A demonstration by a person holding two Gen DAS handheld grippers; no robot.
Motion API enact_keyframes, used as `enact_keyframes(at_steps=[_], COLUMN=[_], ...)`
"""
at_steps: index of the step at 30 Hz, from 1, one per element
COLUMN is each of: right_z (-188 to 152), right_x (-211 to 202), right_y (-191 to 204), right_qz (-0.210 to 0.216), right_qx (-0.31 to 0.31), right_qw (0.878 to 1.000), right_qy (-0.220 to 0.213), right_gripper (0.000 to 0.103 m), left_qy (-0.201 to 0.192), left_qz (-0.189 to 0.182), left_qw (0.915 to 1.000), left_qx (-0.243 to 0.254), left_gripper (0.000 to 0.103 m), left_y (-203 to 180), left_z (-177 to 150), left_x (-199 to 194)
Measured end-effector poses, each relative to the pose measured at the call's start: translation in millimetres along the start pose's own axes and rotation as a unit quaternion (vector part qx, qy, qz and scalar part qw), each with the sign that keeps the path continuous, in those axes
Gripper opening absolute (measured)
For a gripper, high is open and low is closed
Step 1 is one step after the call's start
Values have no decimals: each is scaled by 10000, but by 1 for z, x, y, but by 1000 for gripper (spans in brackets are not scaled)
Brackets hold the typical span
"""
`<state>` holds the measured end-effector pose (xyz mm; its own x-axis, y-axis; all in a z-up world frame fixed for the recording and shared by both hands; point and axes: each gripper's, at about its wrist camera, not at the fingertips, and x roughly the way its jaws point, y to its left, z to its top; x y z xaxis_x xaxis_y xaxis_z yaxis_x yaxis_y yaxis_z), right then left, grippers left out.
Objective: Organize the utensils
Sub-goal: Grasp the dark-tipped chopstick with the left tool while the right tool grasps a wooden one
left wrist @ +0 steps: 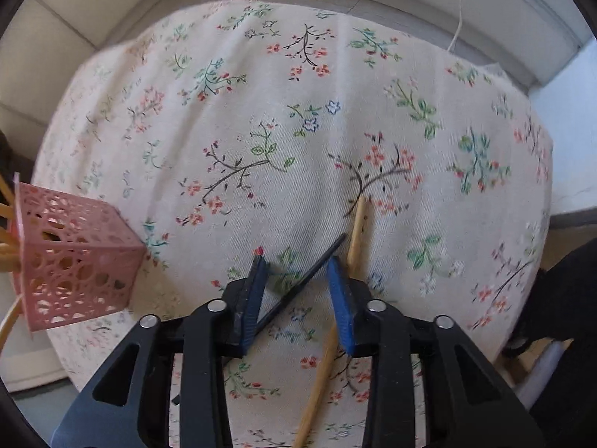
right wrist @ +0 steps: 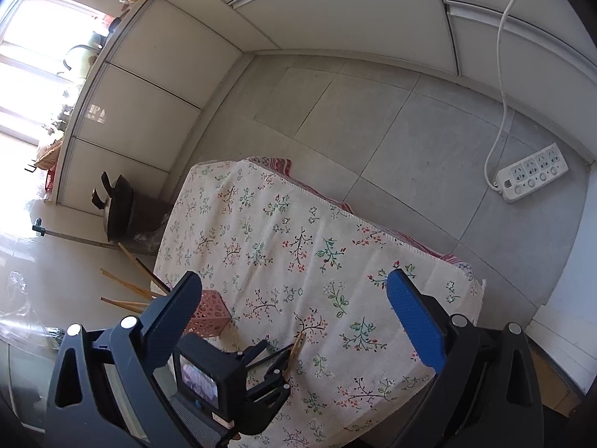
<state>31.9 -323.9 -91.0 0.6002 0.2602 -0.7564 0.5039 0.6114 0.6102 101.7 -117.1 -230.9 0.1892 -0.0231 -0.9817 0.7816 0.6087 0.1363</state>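
While the left wrist view looked down over the floral-clothed bench (left wrist: 335, 74), the left tongs (left wrist: 298, 287) stood partly open, the blue pads (left wrist: 341, 306) apart with nothing clamped between them. A black chopstick (left wrist: 298, 287) lay on the cloth directly in the gap, long axis diagonal, running from lower left toward upper right of the frame. A wooden chopstick (left wrist: 358, 231) lay just beside it at lower centre right, long axis near vertical in the frame, passing under or just outside the right pad; contact could not be told. The two sticks' far ends lay close together. The pink perforated holder (left wrist: 74, 257) sat at the left edge of the frame, with wooden sticks protruding from its far side.

From the right wrist view, the right tongs (right wrist: 298, 310) were spread wide and empty, held above and back from the cloth. The left tongs (right wrist: 276, 358) appeared at lower centre, down at the two chopsticks. The holder (right wrist: 211, 313) lay tipped at the near left corner of the bench, sticks (right wrist: 127, 291) jutting out toward the left of the frame.

Judgement: the left hand was much the nearer. The black stick lay askew between the pads, so closing would probably pinch it mid-length. The holder lay to the left of the grasp point.
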Motion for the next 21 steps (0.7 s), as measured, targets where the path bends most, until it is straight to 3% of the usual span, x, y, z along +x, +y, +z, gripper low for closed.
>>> enact_keyframes(at_steps=[5, 8, 13, 16, 21], right_z=[-3, -5, -15, -35, -79], right_x=[8, 11, 36, 66, 107], right_y=[3, 4, 0, 7, 39], right_qz=[-59, -181, -258, -396, -846], right_qx=[-76, -174, -76, -157, -962], right_qw=[9999, 9996, 9981, 9940, 9823], right_qy=[134, 122, 547, 1007, 1368], right_gripper=[97, 97, 96, 96, 81], left_qy=[-68, -313, -967, -1489, -2310], left_qz=[54, 109, 450, 612, 801], left_qw=[10000, 9993, 9937, 9858, 9653], left_qx=[27, -168, -343, -475, -923], left_gripper=[13, 4, 3, 3, 3], left_y=[-4, -8, -1, -2, -5], left_z=[2, -9, -37, -63, -117], left_x=[0, -9, -42, -87, -156])
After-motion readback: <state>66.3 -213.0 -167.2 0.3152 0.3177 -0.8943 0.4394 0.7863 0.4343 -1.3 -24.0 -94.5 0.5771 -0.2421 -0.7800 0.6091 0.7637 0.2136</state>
